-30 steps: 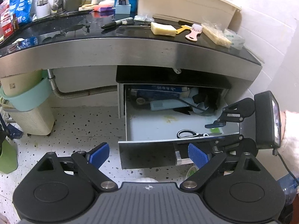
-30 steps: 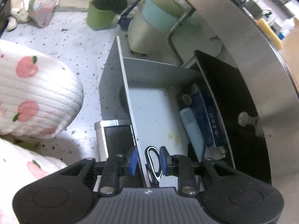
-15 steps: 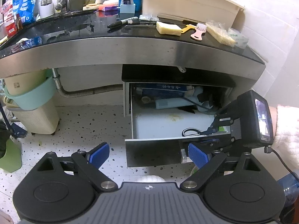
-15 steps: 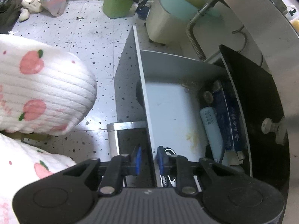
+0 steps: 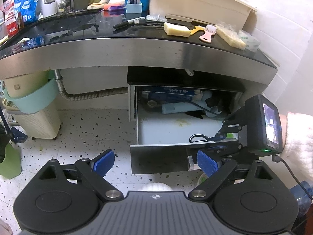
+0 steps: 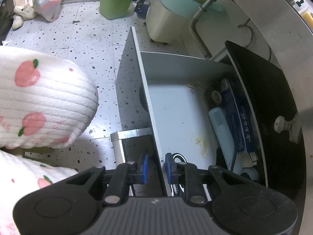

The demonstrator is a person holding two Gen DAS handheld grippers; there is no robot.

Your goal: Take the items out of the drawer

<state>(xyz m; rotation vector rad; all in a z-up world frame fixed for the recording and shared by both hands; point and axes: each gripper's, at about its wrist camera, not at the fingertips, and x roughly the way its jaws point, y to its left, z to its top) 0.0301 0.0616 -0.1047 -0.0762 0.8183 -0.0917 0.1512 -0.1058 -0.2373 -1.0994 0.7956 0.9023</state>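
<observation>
Right tongs now straddle grey drawer front panel, pads parted, having left black-handled scissors; drawer pulled wider. Left tongs spread, idle.

Black counter carries marker, soap bar, pink brush. Green bin on speckled floor.

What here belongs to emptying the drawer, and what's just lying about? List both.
Job: drawer; scissors; blue box; pale blue tube; right gripper astride the drawer front.

Lying about: marker; soap; pink brush; green bin.
</observation>
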